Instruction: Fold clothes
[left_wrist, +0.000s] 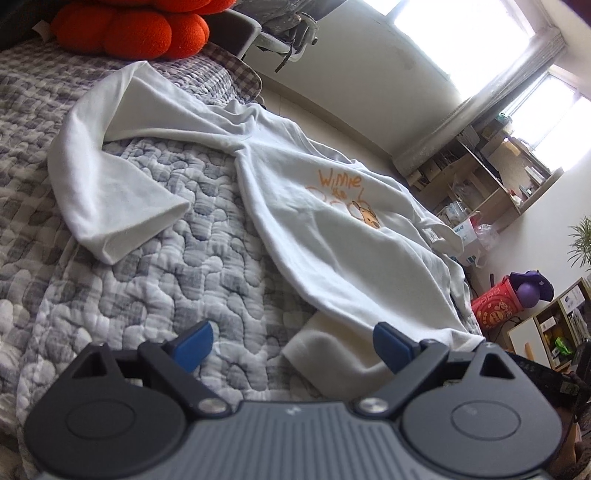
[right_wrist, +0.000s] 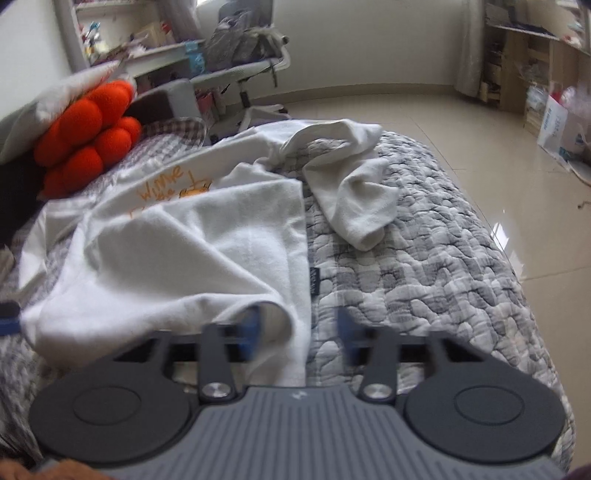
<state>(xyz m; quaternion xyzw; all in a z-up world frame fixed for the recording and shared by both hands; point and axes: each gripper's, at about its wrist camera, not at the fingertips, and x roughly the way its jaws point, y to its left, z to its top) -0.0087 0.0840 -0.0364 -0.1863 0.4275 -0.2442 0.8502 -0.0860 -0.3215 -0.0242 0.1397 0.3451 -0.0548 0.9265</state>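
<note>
A white long-sleeved shirt (left_wrist: 332, 236) with an orange cartoon print (left_wrist: 347, 195) lies on a bed covered by a grey-and-white quilt (left_wrist: 166, 266). Taking the shirt as the landmark: in the left wrist view its body runs diagonally across the quilt, one sleeve (left_wrist: 110, 184) bent out to the side of it, flat on the quilt. An orange plush cushion (left_wrist: 129, 29) sits beyond the shirt, at the far end of the bed.

The left gripper (left_wrist: 291, 345) is released, its blue fingers (left_wrist: 194, 343) spread wide just short of the shirt's near hem; one finger rests close to the hem's corner, and nothing is pinched between them.

In the right wrist view the shirt's near part is folded over (right_wrist: 192, 251) and rumpled, with the other sleeve (right_wrist: 362, 199) crumpled on the quilt beside it. The right gripper (right_wrist: 299, 325) is also released: its jaws stand apart, one blue finger (right_wrist: 251, 325) under the shirt's loose near edge, the other over bare quilt. This view is blurred, so whether that finger touches the cloth cannot be told.

Beyond the bed are a tiled floor (right_wrist: 443, 122) and an office chair (right_wrist: 251, 55).
</note>
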